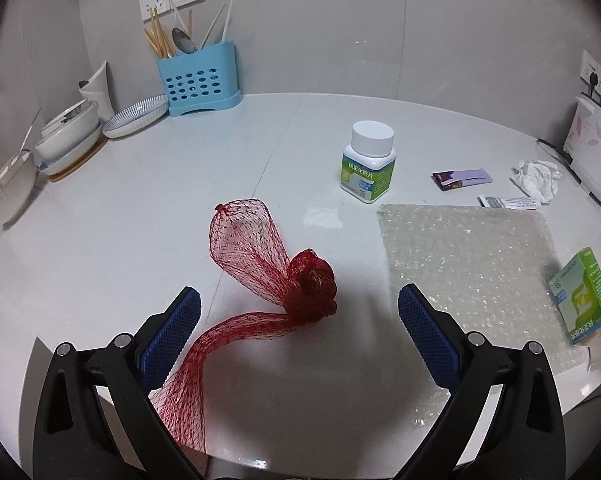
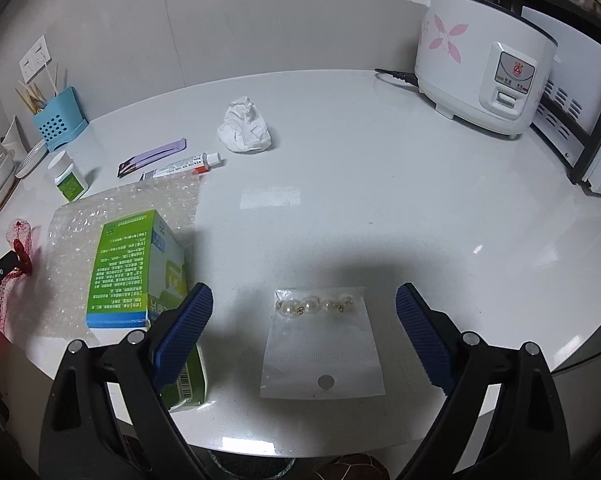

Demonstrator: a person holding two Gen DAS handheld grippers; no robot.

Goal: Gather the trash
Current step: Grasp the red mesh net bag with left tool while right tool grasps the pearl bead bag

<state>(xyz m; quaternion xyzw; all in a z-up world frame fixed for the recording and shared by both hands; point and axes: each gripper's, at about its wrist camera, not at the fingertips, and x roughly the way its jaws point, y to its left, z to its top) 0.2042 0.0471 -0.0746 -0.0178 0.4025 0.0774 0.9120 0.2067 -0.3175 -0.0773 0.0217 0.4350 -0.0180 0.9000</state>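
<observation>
A red mesh net bag (image 1: 284, 276) lies knotted on the white table, its tail running under my left gripper (image 1: 299, 304), which is open just above it. A sheet of bubble wrap (image 1: 468, 264) lies to the right, with a green medicine box (image 1: 582, 292) at its far side. In the right wrist view my right gripper (image 2: 304, 300) is open over a small clear plastic bag with pearl earrings (image 2: 320, 344). The green medicine box (image 2: 134, 268) lies by its left finger on the bubble wrap (image 2: 140, 208). A crumpled tissue (image 2: 244, 126), a purple wrapper (image 2: 152, 158) and an ointment tube (image 2: 188, 165) lie farther back.
A white-capped green pill bottle (image 1: 368, 162) stands mid-table. A blue cutlery holder (image 1: 198, 80), stacked bowls (image 1: 68, 136) and a plate (image 1: 136, 116) sit at the back left. A white rice cooker (image 2: 484, 80) with its cord stands at the back right. The table edge runs close below both grippers.
</observation>
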